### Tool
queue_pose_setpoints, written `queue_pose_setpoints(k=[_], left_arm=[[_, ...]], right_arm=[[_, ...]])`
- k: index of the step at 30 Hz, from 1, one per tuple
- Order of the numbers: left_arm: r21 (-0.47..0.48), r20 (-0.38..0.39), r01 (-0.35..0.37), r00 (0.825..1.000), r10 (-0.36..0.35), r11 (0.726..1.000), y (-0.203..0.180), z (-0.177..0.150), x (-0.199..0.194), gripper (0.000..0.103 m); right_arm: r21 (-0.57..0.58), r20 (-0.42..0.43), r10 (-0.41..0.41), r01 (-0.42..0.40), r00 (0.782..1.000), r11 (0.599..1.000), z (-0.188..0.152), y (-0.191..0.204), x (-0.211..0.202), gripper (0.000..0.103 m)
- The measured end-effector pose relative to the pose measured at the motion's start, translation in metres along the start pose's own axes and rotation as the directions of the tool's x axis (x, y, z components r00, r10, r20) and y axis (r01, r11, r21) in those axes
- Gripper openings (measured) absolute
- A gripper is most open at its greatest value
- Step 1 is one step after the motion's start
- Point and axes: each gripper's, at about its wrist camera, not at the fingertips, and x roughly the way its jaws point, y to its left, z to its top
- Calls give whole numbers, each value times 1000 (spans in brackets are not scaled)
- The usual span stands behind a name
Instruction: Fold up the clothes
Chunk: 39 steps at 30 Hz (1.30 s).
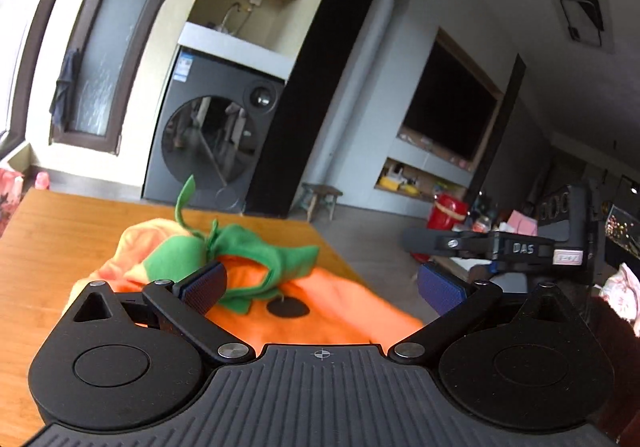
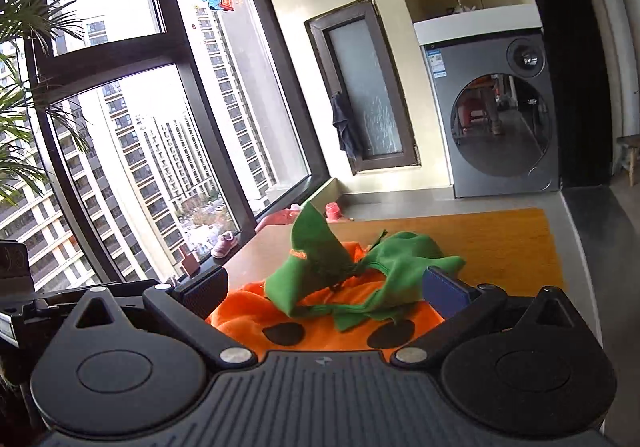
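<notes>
Item: orange fleece pumpkin costume point(image 1: 320, 311), green leaf collar point(image 1: 256, 263) and curled stem on top, black felt patches on the front. Heaped loosely on wooden table point(image 1: 60, 239), directly ahead of and below both tools; near hem hidden under the tool bodies. Unfolded, crumpled; folding judged not yet begun.

Left gripper point(image 1: 320, 283): spread wide, nothing between the blue pads point(image 1: 204, 287). Left pad level with the collar, right pad out past the table's far corner. Apparently poised above the fabric to straddle it, not touching so far as can be told.

Right gripper point(image 2: 324, 287): likewise spread wide, empty. Collar and stem between the pads, orange front just beneath. Contact with cloth not determinable. Seen also from the left wrist, off to the right side.

Likely reason for placement: both held side by side over the near edge, ready to pinch two points and spread the garment flat.

Surroundings: washing machine point(image 1: 216, 135) beyond the table; window point(image 2: 132, 87) off to the left; small pink shoe point(image 2: 224, 243) on the sill; stool; television.

Obstructions: bulky collar and upright stem lying over the body, likely to bunch under any fold.
</notes>
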Motion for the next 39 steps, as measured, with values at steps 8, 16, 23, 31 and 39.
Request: queue_pose_setpoints(k=[8, 16, 23, 31, 39], left_arm=[[132, -187, -50, 980, 75, 990, 15, -40, 49, 103], [-31, -335, 2, 942, -12, 1000, 56, -61, 34, 103], [-2, -317, -20, 948, 18, 1000, 58, -64, 30, 103], [24, -305, -18, 952, 24, 1000, 54, -68, 31, 103], [28, -321, -38, 946, 45, 999, 61, -63, 35, 103]], right_arm=[[78, -257, -52, 74, 965, 994, -56, -27, 97, 103], [295, -399, 98, 26, 912, 955, -81, -36, 81, 103], [-132, -348, 81, -135, 934, 982, -26, 26, 107, 103], [-740, -407, -238, -166, 882, 652, -30, 83, 239, 101], [-701, 160, -376, 373, 913, 608, 88, 63, 247, 103]])
